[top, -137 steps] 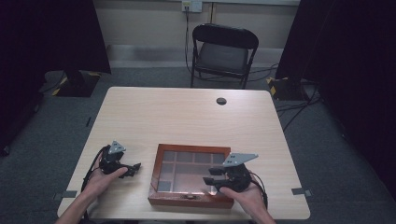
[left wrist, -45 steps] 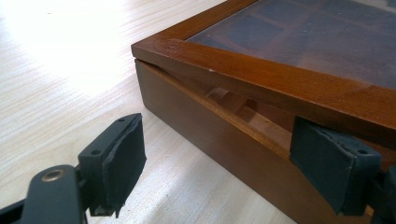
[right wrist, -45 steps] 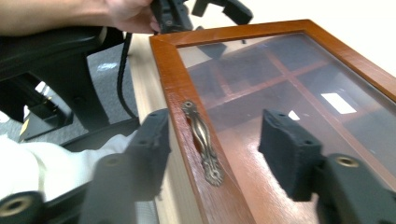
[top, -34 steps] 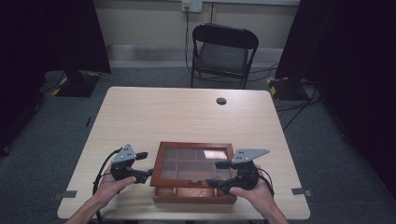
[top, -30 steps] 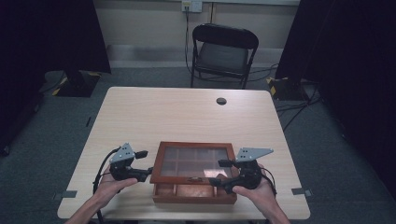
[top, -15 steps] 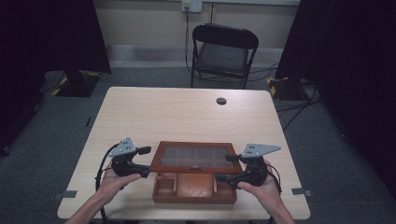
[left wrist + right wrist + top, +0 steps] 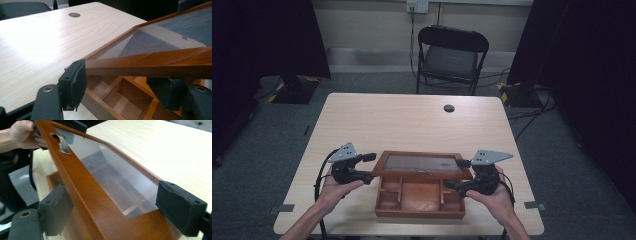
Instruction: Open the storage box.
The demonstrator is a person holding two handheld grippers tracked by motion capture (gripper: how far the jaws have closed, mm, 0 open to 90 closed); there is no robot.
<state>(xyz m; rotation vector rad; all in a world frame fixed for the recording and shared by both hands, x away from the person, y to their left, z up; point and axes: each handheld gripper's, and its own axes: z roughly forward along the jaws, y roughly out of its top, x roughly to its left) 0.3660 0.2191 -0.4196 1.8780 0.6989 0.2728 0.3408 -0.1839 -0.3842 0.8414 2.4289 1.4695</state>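
A brown wooden box [image 7: 419, 213] with several open compartments sits at the table's near edge. Its glass-paned lid [image 7: 422, 164] is tilted up on the far side. My left gripper [image 7: 368, 166] is shut on the lid's left corner and my right gripper [image 7: 457, 174] on its right corner. In the left gripper view the lid's frame [image 7: 155, 63] runs between my jaws [image 7: 122, 82], above the compartments [image 7: 117, 97]. In the right gripper view the front rail [image 7: 82, 187], which carries a metal latch [image 7: 62, 143], lies between the pads [image 7: 117, 205].
The pale wooden table [image 7: 402, 120] has a dark round grommet [image 7: 449, 108] near its far edge. A black folding chair [image 7: 452, 50] stands behind the table. Cables lie on the floor at the right [image 7: 532, 107]. The person's other hand [image 7: 22, 133] appears at top left of the right gripper view.
Both grippers moved in to the lid's front corners and closed on them. The lid has swung up from flat, uncovering the compartments.
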